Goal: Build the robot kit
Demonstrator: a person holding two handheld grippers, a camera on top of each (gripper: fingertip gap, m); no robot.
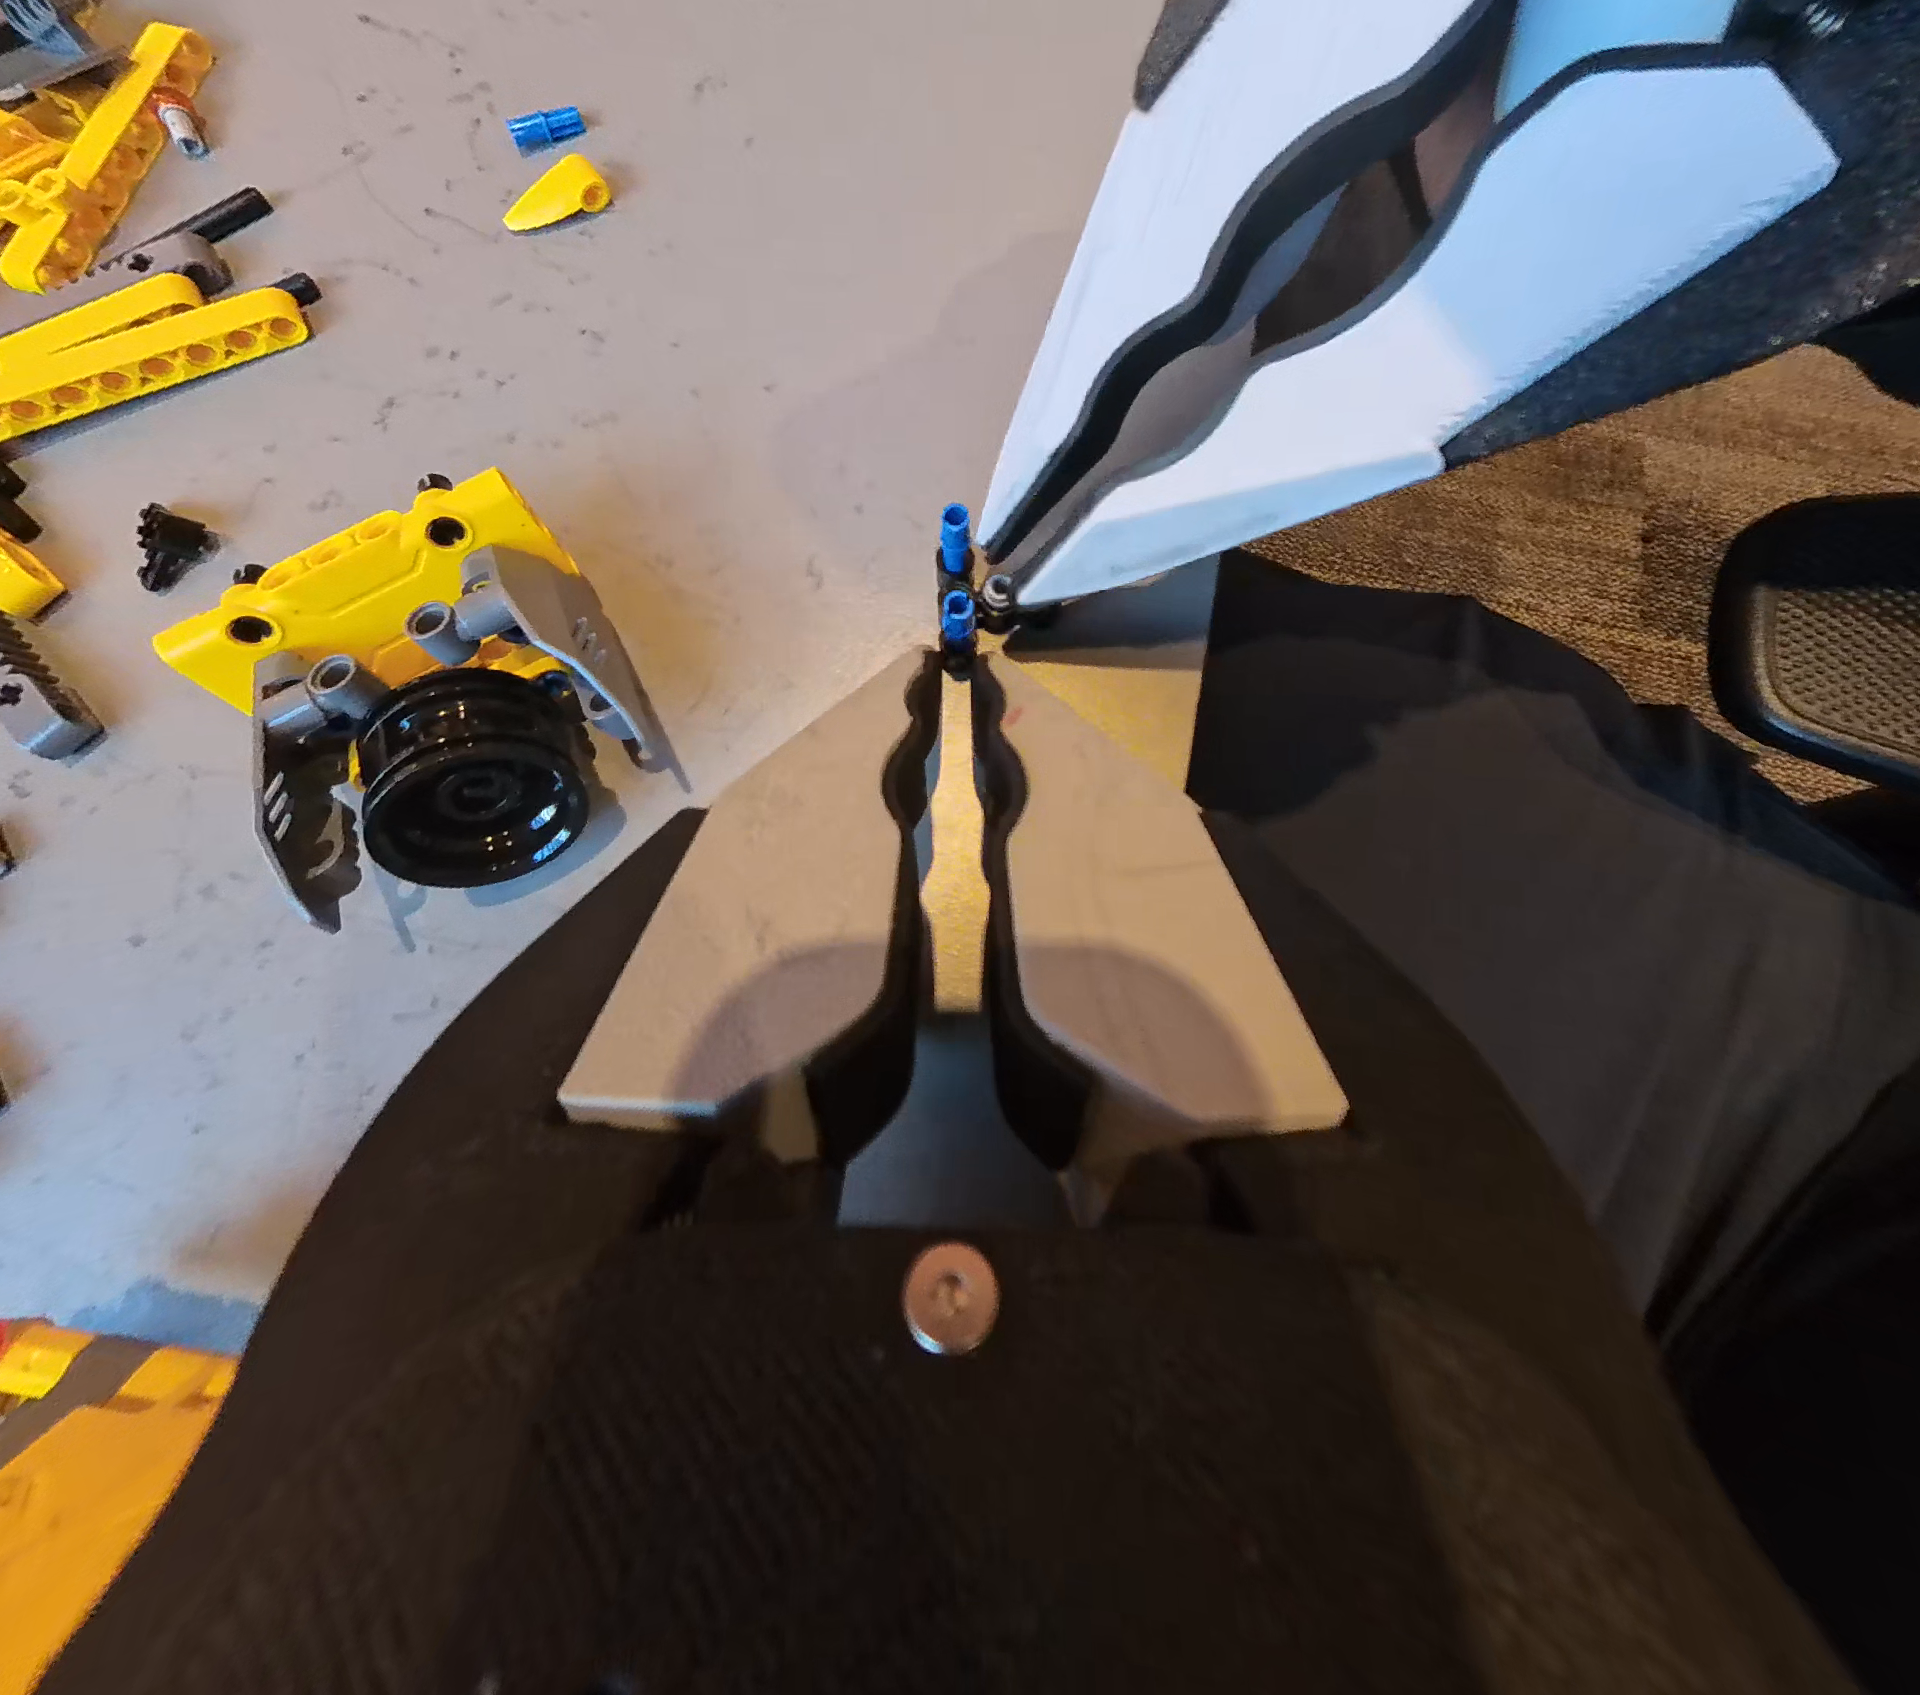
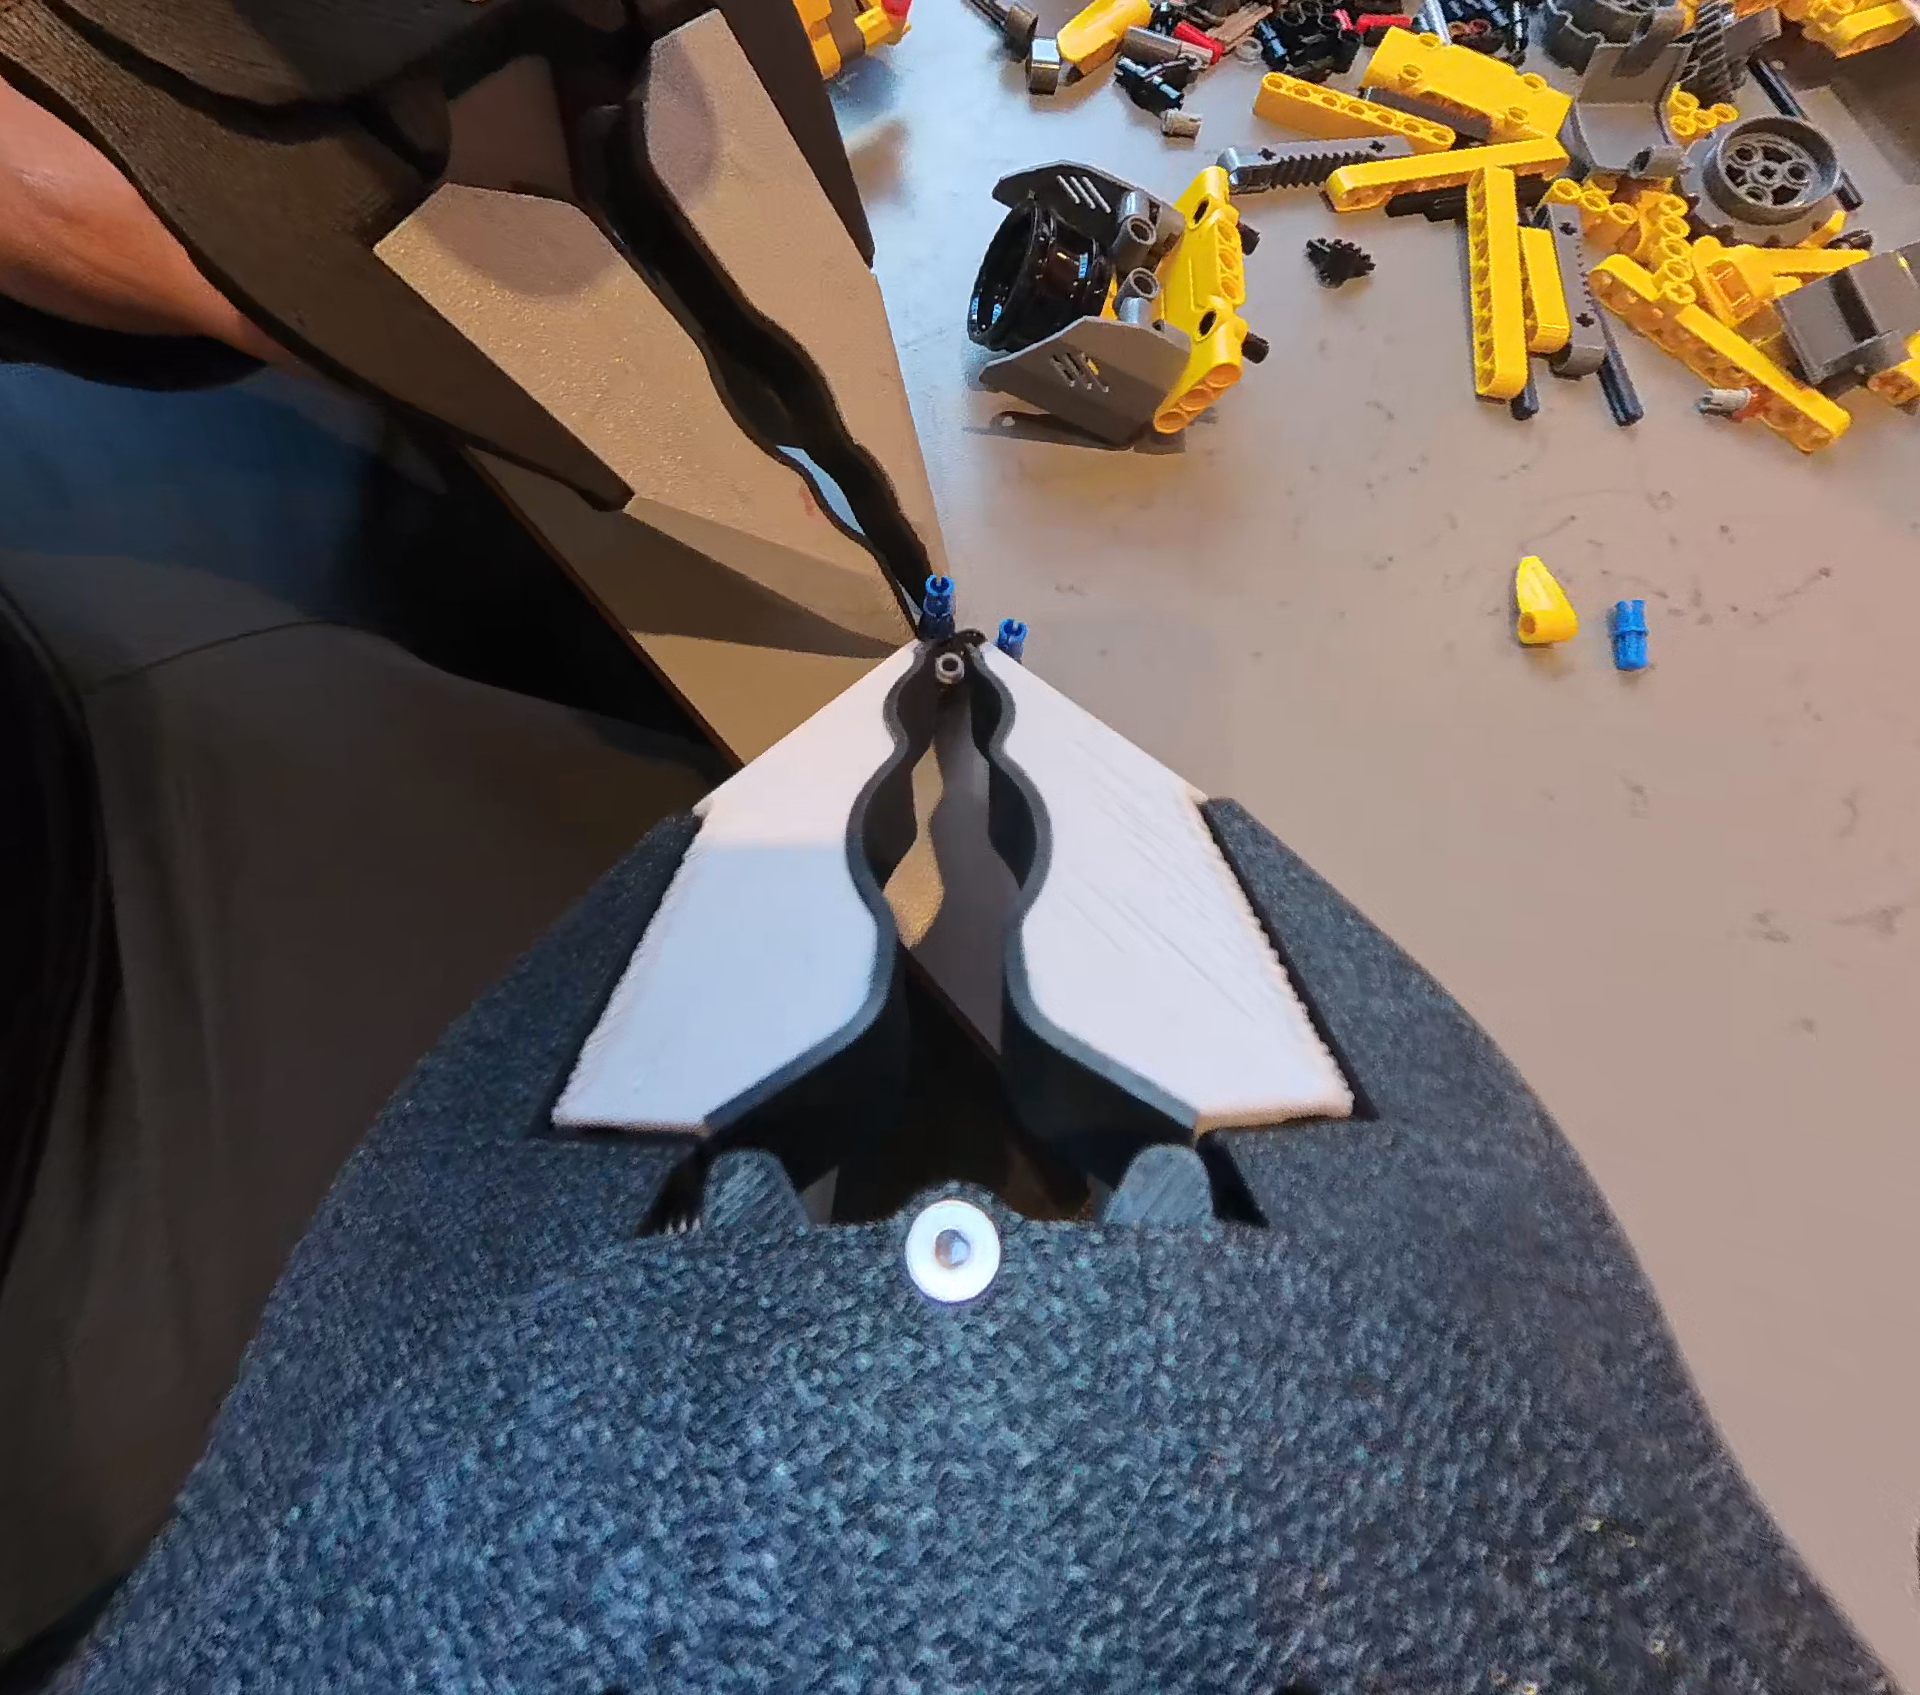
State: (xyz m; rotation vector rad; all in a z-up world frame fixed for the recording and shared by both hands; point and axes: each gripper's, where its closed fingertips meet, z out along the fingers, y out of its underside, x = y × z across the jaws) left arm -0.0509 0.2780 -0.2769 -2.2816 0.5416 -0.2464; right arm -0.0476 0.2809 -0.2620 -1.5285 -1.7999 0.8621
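Note:
My left gripper (image 1: 958, 666), with grey fingers, and my right gripper (image 1: 1000, 580), with white fingers, meet tip to tip over the table's near edge. Between them is a small black connector (image 1: 956, 643) carrying two blue pins (image 1: 955, 525) and a grey pin (image 1: 1000, 589). Both grippers are shut on this small assembly, the left from below and the right from the upper right. In the right wrist view, my right gripper (image 2: 951, 660) pinches the part at the grey pin (image 2: 949, 665), and the left gripper (image 2: 932, 606) comes in from the upper left beside a blue pin (image 2: 937, 596).
A yellow-and-grey sub-assembly with a black wheel (image 1: 436, 689) (image 2: 1122, 305) lies on the grey table (image 1: 790, 211). A loose blue pin (image 1: 545, 126) (image 2: 1629, 632) and yellow cone piece (image 1: 556, 193) (image 2: 1543, 601) lie nearby. A big pile of parts (image 2: 1455, 35) fills the far side. A chair (image 1: 1829, 669) stands off the edge. Only a small space, under 4 cm, lies between the two pairs of fingers.

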